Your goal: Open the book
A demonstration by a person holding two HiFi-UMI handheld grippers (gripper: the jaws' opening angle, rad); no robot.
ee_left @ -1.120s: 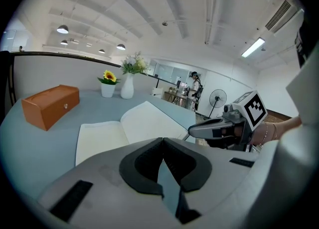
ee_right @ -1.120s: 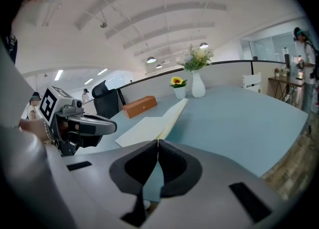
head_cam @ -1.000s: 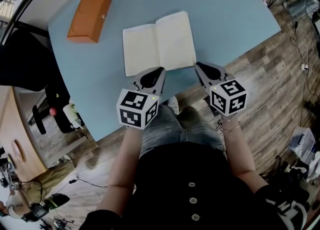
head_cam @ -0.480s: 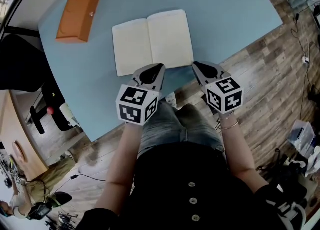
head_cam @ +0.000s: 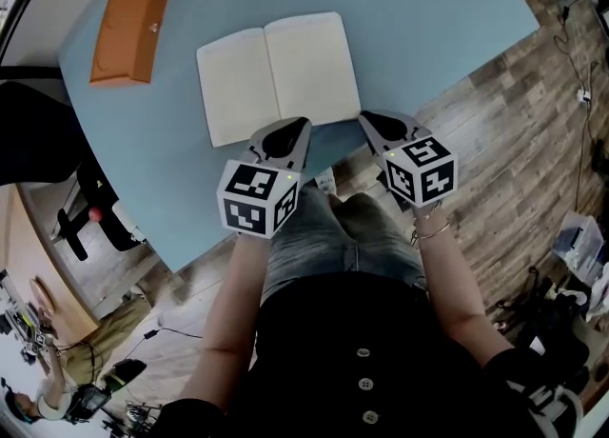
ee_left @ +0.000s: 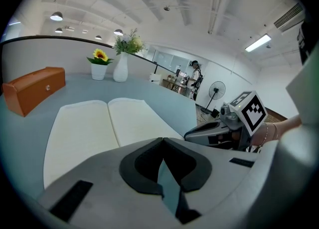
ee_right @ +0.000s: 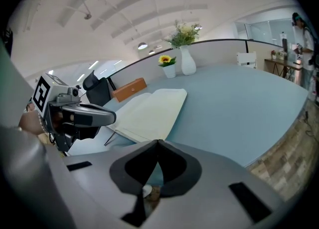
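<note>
Basically done, by my read: the book [head_cam: 278, 76] lies fully open and flat on the blue tabletop [head_cam: 428, 8], two blank cream pages face up, no cover showing. Nothing obvious is left to do, except maybe lifting the grippers clear.

Position: the book sits mid-tabletop, toward the person's near edge. An orange box [head_cam: 129, 30] is well apart from it at the far left.

Orientation:
- The spine/gutter runs away from the person, w/ its far end leaning a bit to the left.
- The long axis of the open spread runs left-right across the tabletop and is slightly skewed, so the right page sits a little farther out than the left.
- Both pages look about equal in width, i.e. it's opened near the middle.

Grippers:
- The left gripper [head_cam: 301, 125] has its jaws pressed together at the tips w/ nothing between them; only tabletop shows through the gap behind the tips. Its tip sits at the book's near edge, about at the gutter, but I can't tell whether it touches.
- The right gripper [head_cam: 365, 120] also has its jaws closed tip to tip and is empty. It's just beside the book's near right corner, and its own view shows the book off to its left, apart from it.

Neither gripper holds a page or cover.
</note>
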